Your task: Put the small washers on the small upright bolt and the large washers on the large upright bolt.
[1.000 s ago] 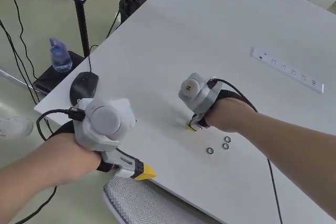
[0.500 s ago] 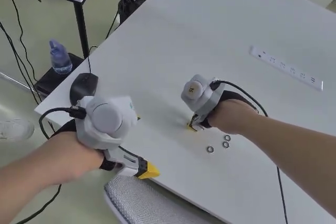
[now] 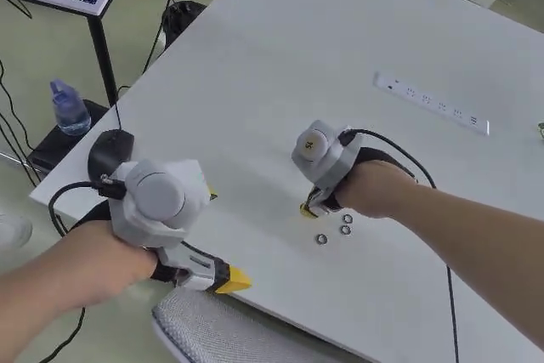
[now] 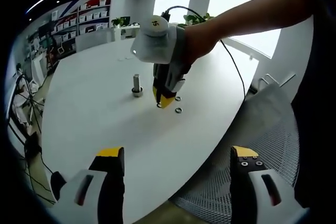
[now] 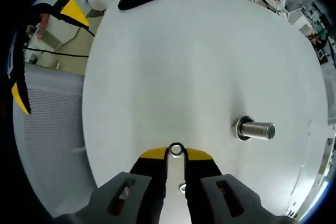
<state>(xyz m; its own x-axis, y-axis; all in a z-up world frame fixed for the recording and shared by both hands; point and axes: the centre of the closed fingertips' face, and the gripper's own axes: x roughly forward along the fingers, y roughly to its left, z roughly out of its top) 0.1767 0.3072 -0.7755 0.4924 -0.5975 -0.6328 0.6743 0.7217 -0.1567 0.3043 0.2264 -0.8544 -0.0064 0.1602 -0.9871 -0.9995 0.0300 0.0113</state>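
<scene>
My right tool [image 3: 310, 207] is tips-down on the table [image 3: 280, 65], and in the right gripper view its jaws are drawn in almost shut around a washer [image 5: 176, 149], which sits in the notch between the yellow tips and lies flat on the table. It looks pinched by its rim, and that is my main worry. A thin ring held on the edge can twist or spring out as soon as I lift, then roll away across the bare top.

Three loose washers [image 3: 321, 239] lie just to the near right of the tips. Another shows between the jaws behind the tips, so a sloppy lift could drag or scatter them.

An upright bolt [image 5: 255, 130] stands near the tool, on its far side as I read it. I can't tell whether it is the small or the large bolt, or which size of washer I'm holding, so I could pair them wrongly. A tilted washer could also catch on the threads.

My left tool [image 4: 177, 153] hangs wide open and empty past the table's near edge, above a mesh chair [image 3: 221, 329].
</scene>
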